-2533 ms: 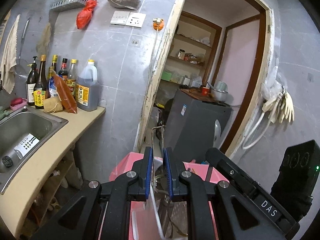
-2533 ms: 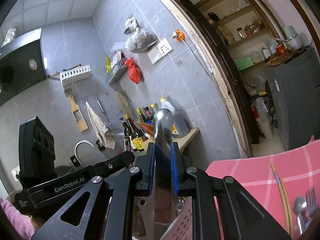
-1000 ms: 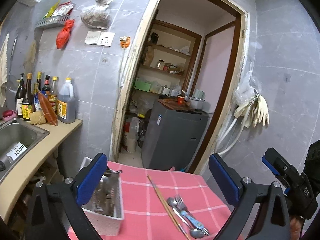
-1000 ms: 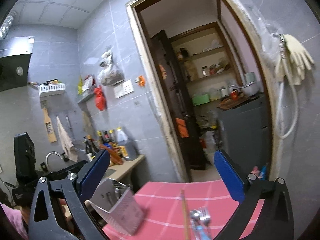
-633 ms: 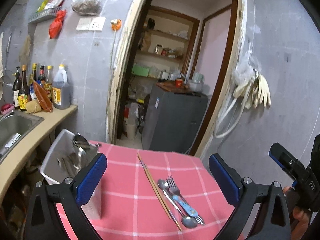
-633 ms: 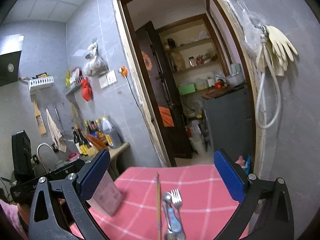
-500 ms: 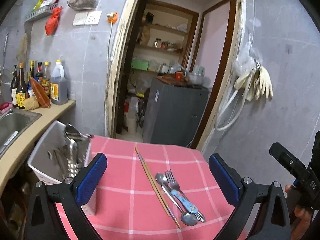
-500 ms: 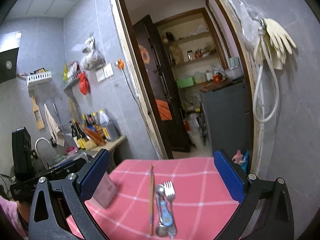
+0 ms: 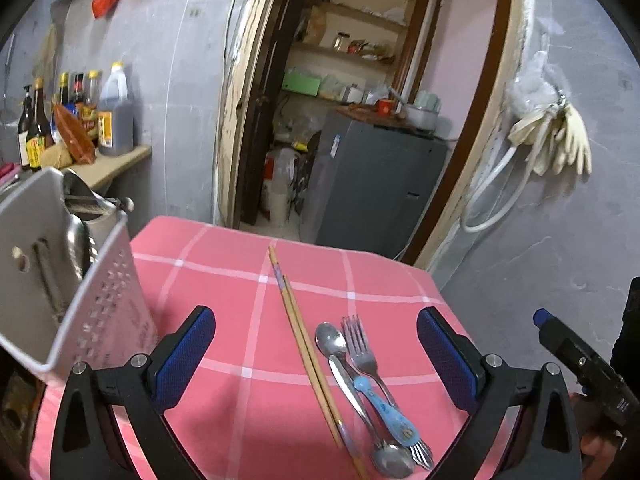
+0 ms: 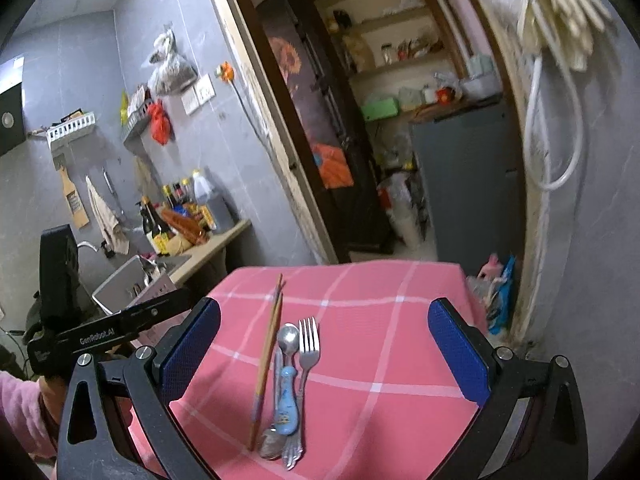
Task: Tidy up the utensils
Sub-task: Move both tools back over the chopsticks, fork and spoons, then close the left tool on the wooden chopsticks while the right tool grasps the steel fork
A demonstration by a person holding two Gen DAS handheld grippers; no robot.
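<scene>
On the pink checked tablecloth (image 9: 224, 276) (image 10: 384, 300) lie a pair of wooden chopsticks (image 9: 305, 342) (image 10: 267, 356), a steel spoon (image 9: 332, 340) (image 10: 289, 338), a fork (image 9: 358, 346) (image 10: 309, 346) and a blue-handled utensil (image 9: 386, 408) (image 10: 286, 400), all side by side. A white perforated utensil holder (image 9: 60, 280) (image 10: 124, 284) with steel utensils in it stands at the table's left edge. My left gripper (image 9: 314, 344) hangs open above the cutlery. My right gripper (image 10: 324, 340) is open too, also over the cutlery, empty.
A counter (image 9: 108, 164) with sauce bottles (image 9: 116, 116) and a sink lies to the left. Behind the table a doorway shows a grey cabinet (image 9: 376, 184) and shelves. Rubber gloves and a hose (image 9: 560, 140) hang on the right wall.
Both grippers, once shut on utensils at the holder, opened and let go. They swung right and tilted down over the cutlery on the cloth; the holder has slid to the left of view.
</scene>
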